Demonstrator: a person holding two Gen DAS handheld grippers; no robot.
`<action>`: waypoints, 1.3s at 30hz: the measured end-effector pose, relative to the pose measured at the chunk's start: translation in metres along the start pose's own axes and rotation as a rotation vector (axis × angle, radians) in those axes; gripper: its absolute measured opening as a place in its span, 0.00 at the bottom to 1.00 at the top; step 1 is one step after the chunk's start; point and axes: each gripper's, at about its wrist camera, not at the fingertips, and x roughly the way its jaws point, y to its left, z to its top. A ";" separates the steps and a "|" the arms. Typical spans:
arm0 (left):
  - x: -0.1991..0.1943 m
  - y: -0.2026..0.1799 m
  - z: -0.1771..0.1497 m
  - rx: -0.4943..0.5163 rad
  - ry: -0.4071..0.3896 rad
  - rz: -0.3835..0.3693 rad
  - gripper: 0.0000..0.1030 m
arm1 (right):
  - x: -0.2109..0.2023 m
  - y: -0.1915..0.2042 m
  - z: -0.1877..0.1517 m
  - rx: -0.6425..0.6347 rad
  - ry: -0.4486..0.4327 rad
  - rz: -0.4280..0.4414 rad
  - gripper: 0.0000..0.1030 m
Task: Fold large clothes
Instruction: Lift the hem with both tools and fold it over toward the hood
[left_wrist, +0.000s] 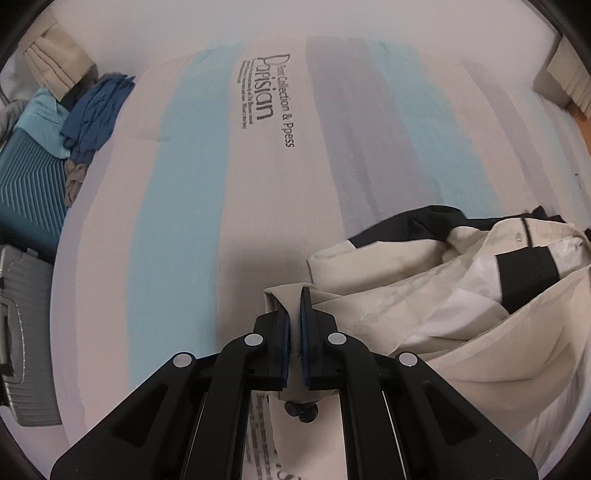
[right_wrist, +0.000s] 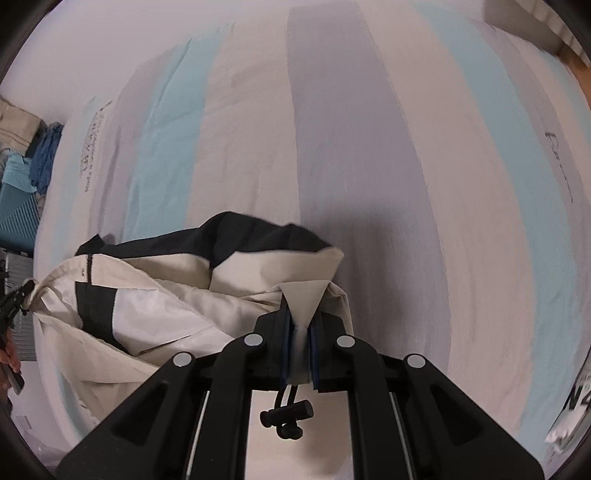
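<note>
While pinched, jacket (left_wrist: 461, 295) over bedspread (left_wrist: 221, 184)

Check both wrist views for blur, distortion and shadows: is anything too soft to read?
Left wrist view: the printed lettering on the bedspread is legible, with strong fisheye bending and dark corners. Right wrist view: the bedspread streaks with motion blur, worst at the right edge; the cream and black jacket stays fairly sharp, and a soft shadow falls beyond the right gripper.
</note>
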 end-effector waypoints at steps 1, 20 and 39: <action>0.007 0.001 0.003 -0.006 0.003 0.001 0.04 | 0.005 -0.001 0.003 0.001 0.002 -0.002 0.07; 0.079 -0.005 0.011 0.031 0.044 0.007 0.04 | 0.059 -0.001 0.025 -0.027 0.049 -0.036 0.07; 0.099 -0.019 0.011 0.056 0.023 0.070 0.07 | 0.067 0.015 0.024 -0.147 -0.011 -0.111 0.08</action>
